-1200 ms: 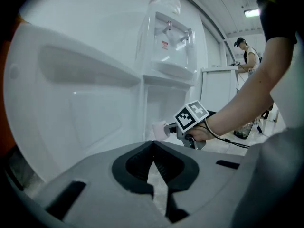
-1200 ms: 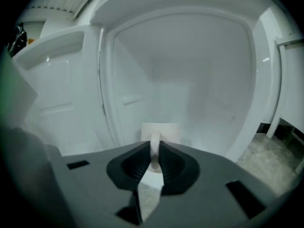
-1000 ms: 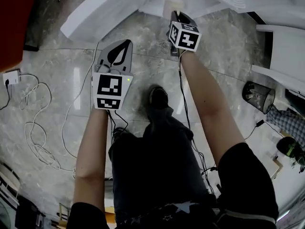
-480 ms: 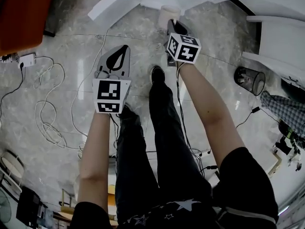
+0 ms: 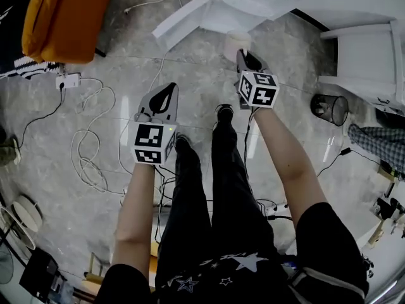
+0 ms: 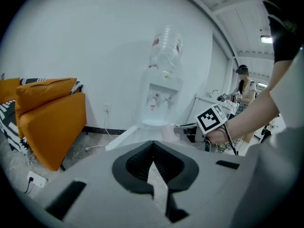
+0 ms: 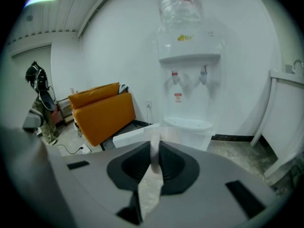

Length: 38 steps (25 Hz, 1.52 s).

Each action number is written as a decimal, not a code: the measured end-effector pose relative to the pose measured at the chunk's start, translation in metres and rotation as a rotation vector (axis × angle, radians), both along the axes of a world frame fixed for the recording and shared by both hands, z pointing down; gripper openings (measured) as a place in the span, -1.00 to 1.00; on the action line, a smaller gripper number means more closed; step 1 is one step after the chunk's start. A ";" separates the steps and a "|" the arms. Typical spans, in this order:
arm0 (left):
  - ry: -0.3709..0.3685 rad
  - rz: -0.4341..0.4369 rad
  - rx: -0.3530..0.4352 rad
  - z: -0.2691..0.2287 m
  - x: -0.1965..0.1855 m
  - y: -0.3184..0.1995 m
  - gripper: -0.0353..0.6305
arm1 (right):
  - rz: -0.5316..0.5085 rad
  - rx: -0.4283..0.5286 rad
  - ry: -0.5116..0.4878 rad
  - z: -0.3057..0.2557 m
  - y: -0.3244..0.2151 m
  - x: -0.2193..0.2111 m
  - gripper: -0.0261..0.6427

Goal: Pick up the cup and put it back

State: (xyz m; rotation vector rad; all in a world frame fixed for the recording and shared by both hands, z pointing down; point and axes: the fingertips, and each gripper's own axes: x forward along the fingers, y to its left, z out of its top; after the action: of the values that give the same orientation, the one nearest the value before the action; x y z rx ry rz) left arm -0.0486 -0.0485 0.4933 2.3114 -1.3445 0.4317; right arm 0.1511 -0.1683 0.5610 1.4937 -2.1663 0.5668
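Observation:
A pale white cup (image 5: 236,43) hangs in front of my right gripper (image 5: 244,56), well above the floor. In the right gripper view the cup's thin wall (image 7: 155,152) stands pinched between the dark pads, so that gripper is shut on the cup. My left gripper (image 5: 171,88) is held lower and to the left with its pads (image 6: 153,145) meeting at the tips and nothing between them. From the left gripper view the right gripper's marker cube (image 6: 211,119) shows at the right, with the cup (image 6: 167,133) just left of it.
A white water dispenser (image 7: 187,80) with a bottle on top stands straight ahead against the wall. An orange sofa (image 5: 66,18) is at the left. Loose cables (image 5: 88,151) and a power strip (image 5: 68,80) lie on the marble floor. A dark waste bin (image 5: 330,109) stands at the right.
Both grippers have risen as the person straightened up, and the floor has dropped away. The cup stays in the right gripper. The orange sofa has come into the head view.

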 end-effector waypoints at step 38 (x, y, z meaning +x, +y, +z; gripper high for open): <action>0.020 0.005 0.186 -0.234 -0.039 0.087 -0.87 | -0.057 0.290 -0.062 -0.332 0.163 0.022 -0.80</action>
State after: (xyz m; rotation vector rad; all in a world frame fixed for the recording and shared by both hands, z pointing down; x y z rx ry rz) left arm -0.0879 0.0383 0.2596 2.4621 -1.4233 0.2954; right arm 0.1735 -0.0049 0.2293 1.5694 -2.4128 0.2913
